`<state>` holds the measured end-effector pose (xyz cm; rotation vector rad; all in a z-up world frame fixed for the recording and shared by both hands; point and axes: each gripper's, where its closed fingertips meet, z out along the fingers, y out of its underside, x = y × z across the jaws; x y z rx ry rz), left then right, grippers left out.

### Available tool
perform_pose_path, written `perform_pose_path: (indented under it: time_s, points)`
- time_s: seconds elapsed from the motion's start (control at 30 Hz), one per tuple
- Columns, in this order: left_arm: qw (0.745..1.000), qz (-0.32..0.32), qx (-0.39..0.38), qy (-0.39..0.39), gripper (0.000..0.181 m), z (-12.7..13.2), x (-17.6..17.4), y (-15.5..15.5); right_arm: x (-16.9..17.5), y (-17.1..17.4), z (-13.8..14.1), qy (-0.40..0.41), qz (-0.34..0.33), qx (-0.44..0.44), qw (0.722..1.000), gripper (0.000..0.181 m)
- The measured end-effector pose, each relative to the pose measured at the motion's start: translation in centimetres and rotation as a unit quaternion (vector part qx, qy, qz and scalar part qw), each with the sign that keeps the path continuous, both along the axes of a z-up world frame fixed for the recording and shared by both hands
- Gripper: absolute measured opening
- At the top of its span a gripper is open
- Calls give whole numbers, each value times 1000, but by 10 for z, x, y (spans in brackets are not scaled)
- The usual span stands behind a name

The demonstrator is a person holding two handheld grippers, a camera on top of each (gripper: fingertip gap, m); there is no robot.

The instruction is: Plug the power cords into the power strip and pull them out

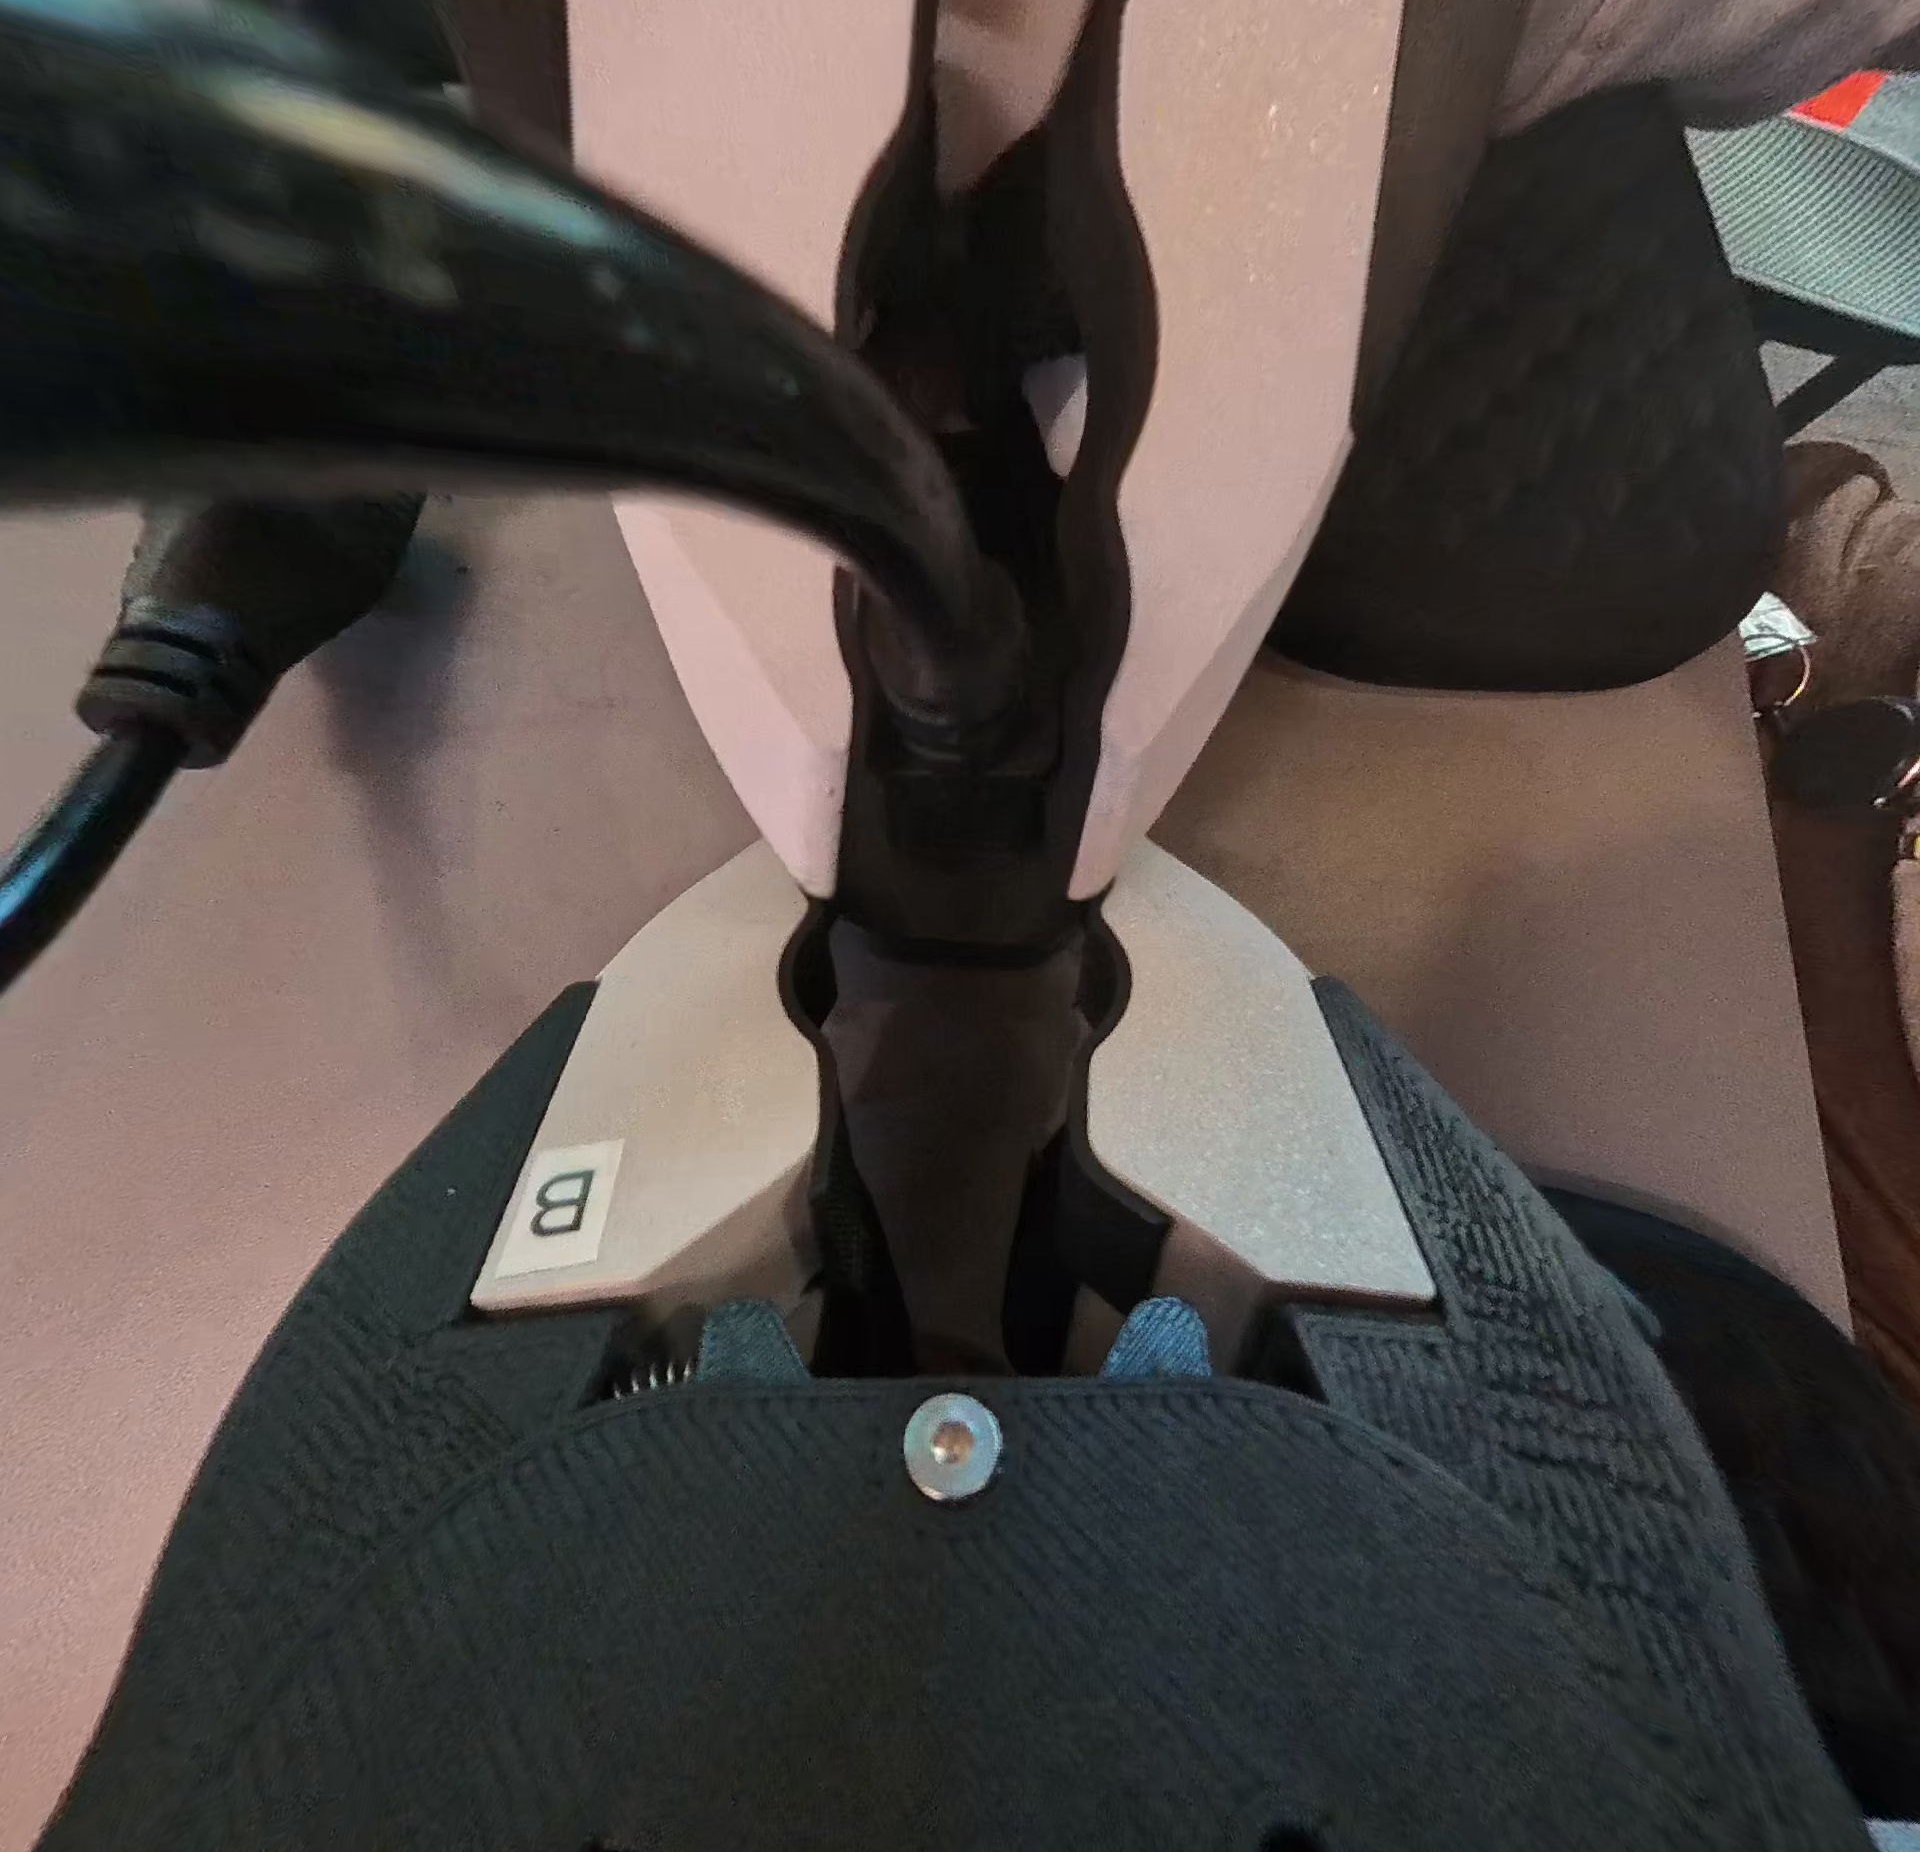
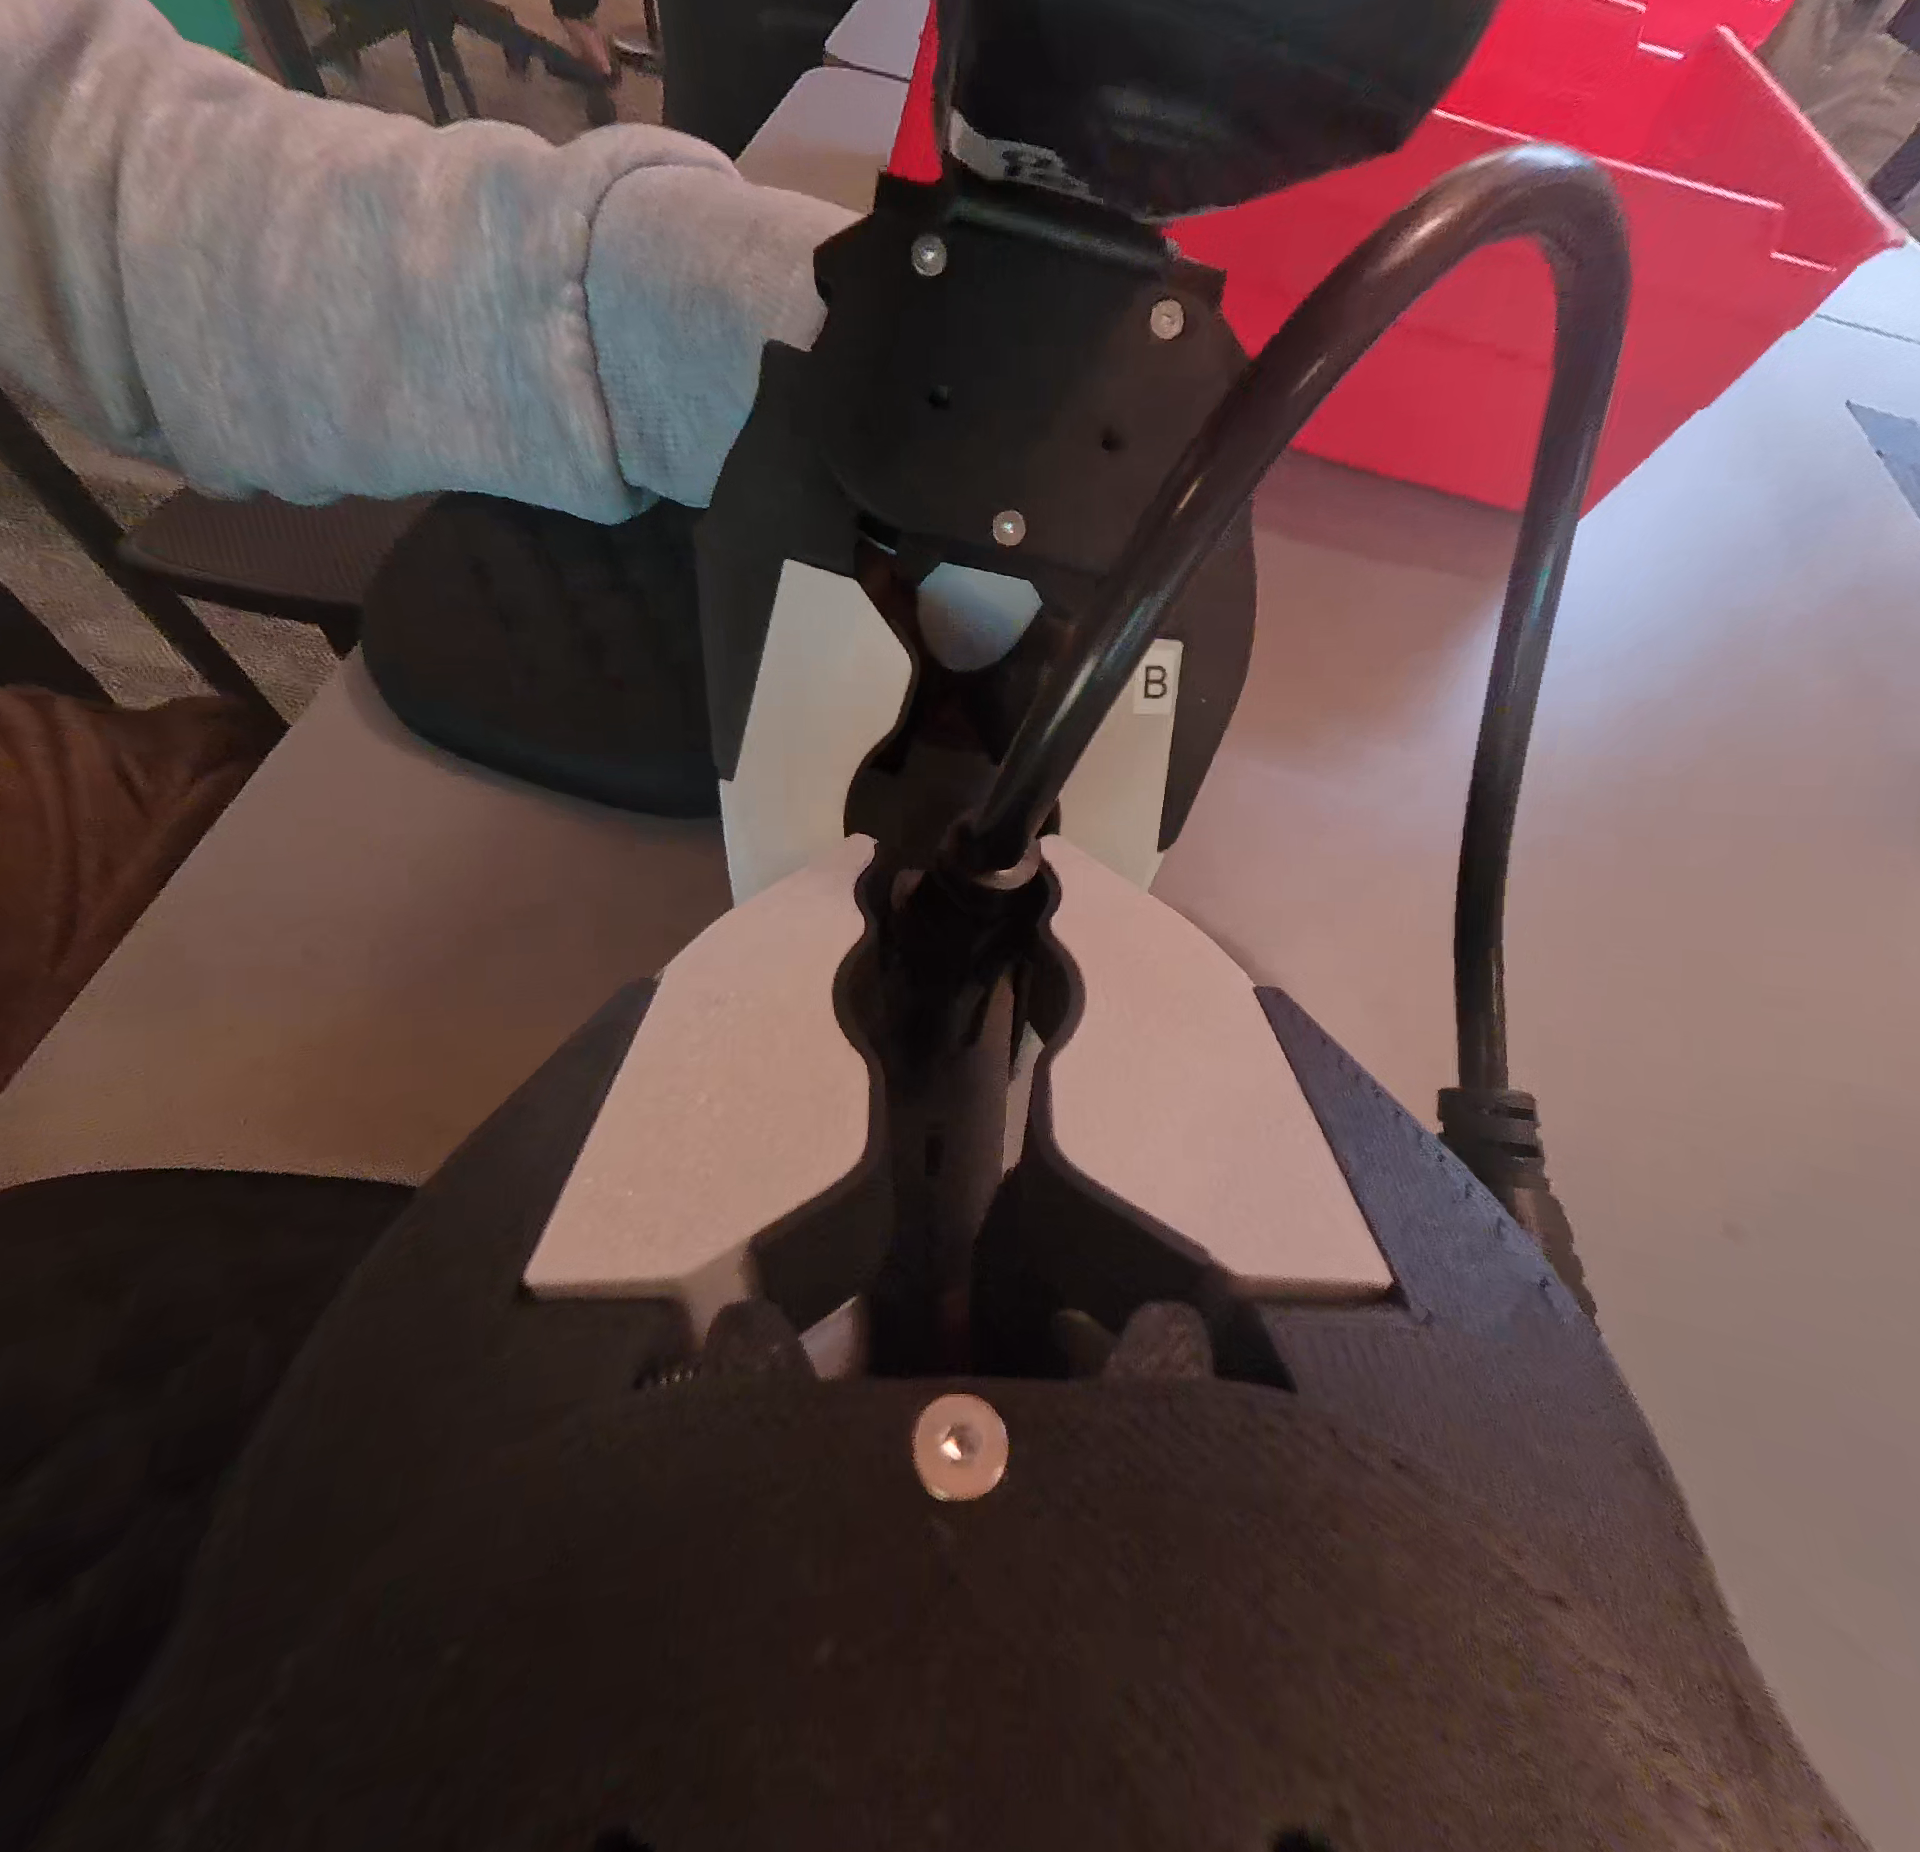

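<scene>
Over the table (image 2: 1714,867), the left gripper (image 1: 956,929) and right gripper (image 2: 961,893) meet tip to tip, both apparently clamped on one black cord (image 2: 1507,452) looping between them.

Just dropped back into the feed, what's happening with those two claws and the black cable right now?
Both claws face each other over the pale table, tips nearly meeting around one black power cord. The left claw is closed on the cord's ribbed plug end, and the cable arcs away toward the camera's left. The right claw is closed on the same dark piece from the opposite side. A second plug lies loose on the table. No power strip is visible in either view.
</scene>
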<state>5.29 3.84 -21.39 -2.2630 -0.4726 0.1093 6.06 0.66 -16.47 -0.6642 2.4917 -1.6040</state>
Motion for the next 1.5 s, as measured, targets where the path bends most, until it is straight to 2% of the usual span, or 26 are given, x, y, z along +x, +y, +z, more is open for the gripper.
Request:
perform_pose_path:
  time_s: [0.3,0.33,0.4,0.43,0.5,0.6,0.73,0.8,0.87,0.93,0.97,1.0,1.13,1.23,1.33,1.37,1.5]
  points:
    - [1000,-13,8,-3,45,1,2,3,3,3,0,-5,13,-3,1000,25]
    - [1000,-13,7,-4,46,1,2,3,5,4,4,-9,19,-18,1000,32]
    - [1000,-6,8,6,67,2,0,2,-1,7,17,-22,3,-60,998,57]
    - [1000,1,12,18,76,4,-1,1,-6,10,23,-31,-8,-80,996,64]
    - [998,22,32,55,91,14,-5,-4,-22,15,38,-54,-40,-124,990,77]
    - [981,70,94,154,99,43,-14,-15,-39,22,55,-101,-77,-171,977,87]
    - [930,105,187,297,99,90,-7,-29,-60,23,64,-80,-136,-213,964,101]
    - [896,133,206,371,99,112,1,-39,-79,24,58,-39,-198,-202,958,105]
    - [848,213,185,448,99,133,5,-58,-100,29,48,12,-273,-168,947,115]
    - [777,311,125,532,99,146,13,-83,-116,35,41,50,-330,-145,931,126]
    - [745,357,86,557,99,146,19,-96,-119,37,39,58,-347,-138,926,131]
    - [728,394,52,558,100,140,23,-105,-121,37,38,68,-357,-134,922,137]
    - [727,405,0,555,99,127,37,-96,-122,40,36,118,-373,-130,911,145]
    - [762,330,-54,555,90,106,36,-73,-121,42,39,132,-374,-141,907,144]
    - [795,260,-164,524,82,72,25,-58,-122,43,40,126,-375,-146,907,143]
    - [802,250,-185,511,65,65,23,-56,-122,43,41,127,-375,-148,906,143]
    - [808,247,-170,507,60,64,25,-55,-119,42,45,147,-368,-154,905,142]
